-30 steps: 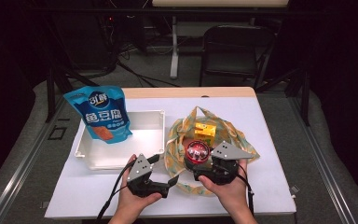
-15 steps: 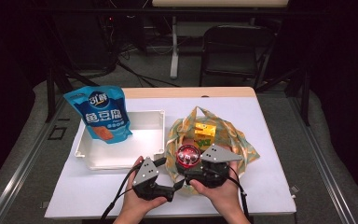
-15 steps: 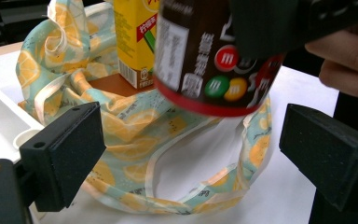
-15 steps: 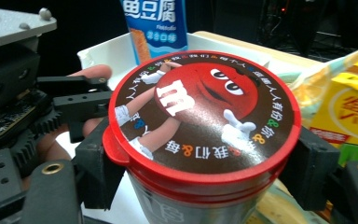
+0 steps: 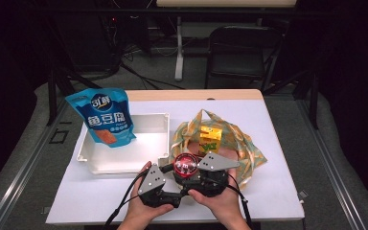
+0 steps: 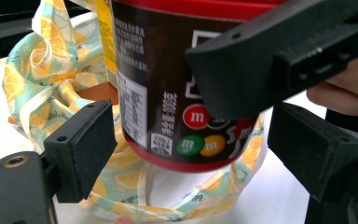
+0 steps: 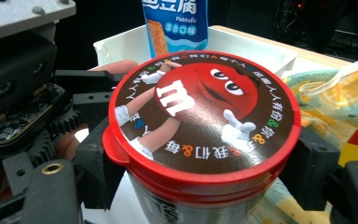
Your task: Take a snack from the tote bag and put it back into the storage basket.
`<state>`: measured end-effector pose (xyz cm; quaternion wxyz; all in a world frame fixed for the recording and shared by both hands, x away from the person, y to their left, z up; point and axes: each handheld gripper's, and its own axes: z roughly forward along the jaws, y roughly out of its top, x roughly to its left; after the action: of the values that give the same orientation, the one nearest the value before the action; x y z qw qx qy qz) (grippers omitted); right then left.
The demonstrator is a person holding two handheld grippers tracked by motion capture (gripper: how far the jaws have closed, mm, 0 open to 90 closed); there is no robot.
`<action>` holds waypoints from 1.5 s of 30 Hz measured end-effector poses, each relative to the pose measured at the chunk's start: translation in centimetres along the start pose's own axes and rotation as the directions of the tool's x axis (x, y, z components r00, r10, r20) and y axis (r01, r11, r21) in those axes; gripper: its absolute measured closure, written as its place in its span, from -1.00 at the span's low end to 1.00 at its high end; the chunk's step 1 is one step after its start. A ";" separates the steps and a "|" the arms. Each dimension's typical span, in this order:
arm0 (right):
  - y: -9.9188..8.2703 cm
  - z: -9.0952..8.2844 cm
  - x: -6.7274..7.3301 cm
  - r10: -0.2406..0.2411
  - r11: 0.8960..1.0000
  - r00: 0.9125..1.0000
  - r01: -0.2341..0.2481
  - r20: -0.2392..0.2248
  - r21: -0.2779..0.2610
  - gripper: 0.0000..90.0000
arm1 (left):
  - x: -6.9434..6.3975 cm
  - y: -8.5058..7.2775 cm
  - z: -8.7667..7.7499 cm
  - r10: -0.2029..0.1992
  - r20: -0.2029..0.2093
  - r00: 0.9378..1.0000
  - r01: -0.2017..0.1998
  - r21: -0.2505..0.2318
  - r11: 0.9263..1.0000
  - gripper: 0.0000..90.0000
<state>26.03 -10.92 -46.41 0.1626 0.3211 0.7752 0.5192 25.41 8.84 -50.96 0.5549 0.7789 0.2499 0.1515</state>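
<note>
A brown candy tub with a red lid (image 5: 185, 165) hangs just above the lemon-print cloth bag (image 5: 249, 153), and my right gripper (image 5: 188, 173) is shut on it. In the right gripper view its jaws press both sides of the tub (image 7: 200, 116) under the lid. My left gripper (image 5: 172, 178) reaches in from the left. In the left gripper view the tub (image 6: 168, 93) stands between its jaws, which have just been closing. Small gaps still show beside its pads (image 6: 86, 144), so it is open.
A yellow drink carton (image 5: 210, 139) stands in the bag. A white tray (image 5: 148, 122) lies at the left with a blue snack pouch (image 5: 106, 122) leaning in it. A black chair (image 5: 242, 48) stands beyond the table's far edge.
My right gripper has carried the tub left and nearer, up to the left gripper. The left gripper has stayed in place, and its jaws now stand either side of the tub.
</note>
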 end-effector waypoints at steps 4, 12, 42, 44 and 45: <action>0.0 0.1 0.1 0.000 1.000 1.000 0.000 -0.007 -0.001 -0.44 | 0.0 0.0 0.0 0.011 -0.002 1.000 -0.011 0.001 1.000 -0.60; -0.1 0.3 0.3 -0.008 1.000 1.000 0.008 -0.026 0.009 -0.44 | 0.0 0.0 -0.1 0.025 -0.014 1.000 -0.025 -0.010 1.000 -0.50; 0.4 -0.6 -0.2 -0.022 0.998 0.998 0.018 -0.064 -0.052 -0.63 | 1.2 -0.4 -0.8 -0.007 -0.040 0.999 0.007 -0.012 1.000 -0.42; 0.4 -0.9 -0.4 -0.018 0.998 0.998 0.013 -0.066 -0.063 -0.64 | 1.6 -0.4 -1.0 -0.010 -0.054 0.999 0.009 -0.015 1.000 -0.42; 0.5 -1.1 -0.5 -0.017 0.998 0.998 0.012 -0.065 -0.067 -0.64 | 1.8 -0.4 -1.1 -0.015 -0.057 0.998 0.014 -0.017 1.000 -0.42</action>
<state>25.95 -11.88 -45.58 0.1514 0.2927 0.7648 0.5537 26.20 10.82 -51.02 0.5549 0.7680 0.2699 0.1717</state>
